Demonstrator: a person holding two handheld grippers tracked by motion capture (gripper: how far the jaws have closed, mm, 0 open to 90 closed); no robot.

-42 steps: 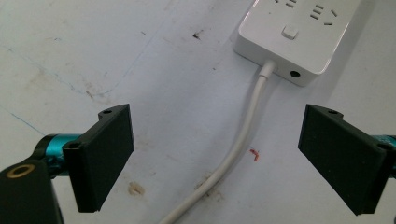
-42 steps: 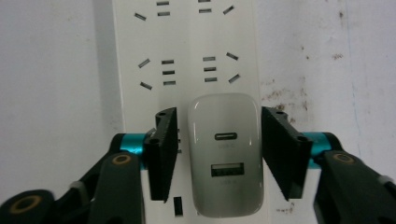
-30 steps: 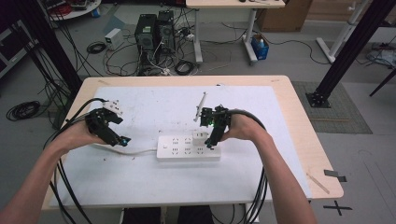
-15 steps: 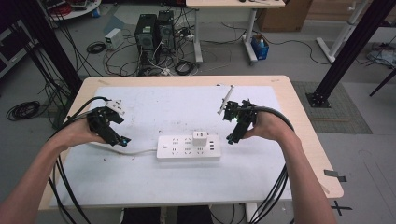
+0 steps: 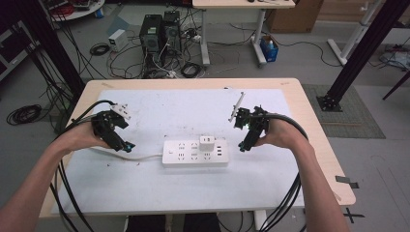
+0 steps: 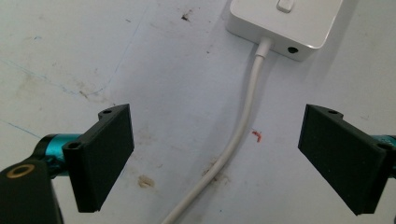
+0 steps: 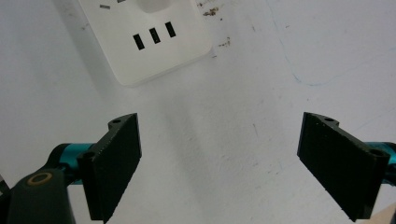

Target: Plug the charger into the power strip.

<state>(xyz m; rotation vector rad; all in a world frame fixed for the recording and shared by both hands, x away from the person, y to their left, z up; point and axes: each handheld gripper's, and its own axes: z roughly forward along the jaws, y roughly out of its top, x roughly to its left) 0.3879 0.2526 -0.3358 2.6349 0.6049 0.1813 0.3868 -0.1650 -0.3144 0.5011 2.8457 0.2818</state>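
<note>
Two claws, both spread wide with nothing in them. Your right claw (image 5: 245,141) sits just off the right end of the strip (image 5: 195,152), jaws having just opened up, and the adapter (image 5: 207,143) is plugged in on top of the strip. Your left claw (image 5: 121,145) hangs over the cord (image 6: 238,135) off the strip's left end, cord lying between the jaws but untouched. Strip's mid-table (image 5: 159,203).

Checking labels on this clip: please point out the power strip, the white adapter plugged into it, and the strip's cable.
power strip (image 5: 181,153): high view, left part of its top face.
white adapter (image 5: 207,143): high view, its top.
cable (image 6: 236,135): left gripper view, mid-length.
</note>
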